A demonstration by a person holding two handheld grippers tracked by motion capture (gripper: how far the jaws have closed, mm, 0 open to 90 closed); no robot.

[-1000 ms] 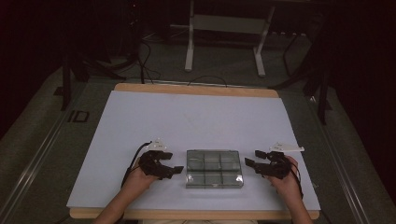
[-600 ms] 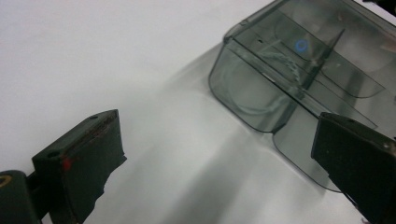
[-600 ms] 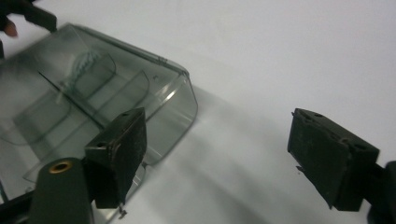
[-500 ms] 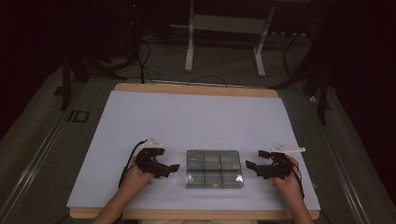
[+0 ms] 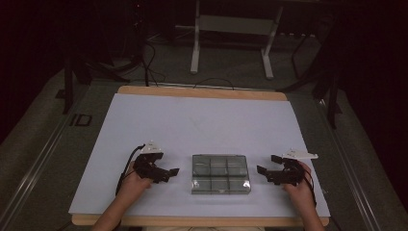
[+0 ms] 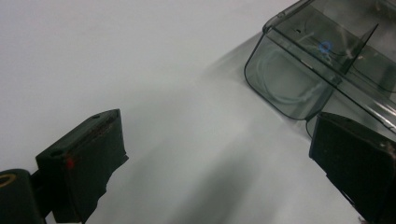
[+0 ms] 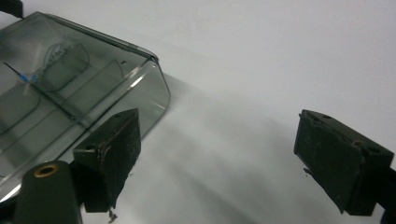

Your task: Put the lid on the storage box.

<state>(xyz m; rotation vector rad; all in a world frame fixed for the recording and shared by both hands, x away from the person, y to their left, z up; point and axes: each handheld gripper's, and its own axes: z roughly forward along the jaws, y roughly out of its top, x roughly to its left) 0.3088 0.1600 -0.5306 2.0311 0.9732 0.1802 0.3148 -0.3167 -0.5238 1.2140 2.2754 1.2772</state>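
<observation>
Now that both hands have drawn back a little from the box, it sits alone on the white tabletop, near the edge closest to the person, with the left tool off its left side and the right tool off its right side. A second ago each tool was closer in against the box's short ends; now there is a clear strip of bare tabletop between the box and each one. The jaws of both tools have just been opening, and they now stand wide with nothing between them: in the left gripper view the box lies beyond and to one side of the gap, and in the right gripper view the box likewise lies off to the side, one jaw standing in front of its wall without clearly pressing on it. The box is smoky clear plastic, split into six compartments, lid down and flat; what lies inside is too faint to tell. My guess is that the box has just been let go and set in place, so this step looks finished and the hands are free for whatever comes next.
</observation>
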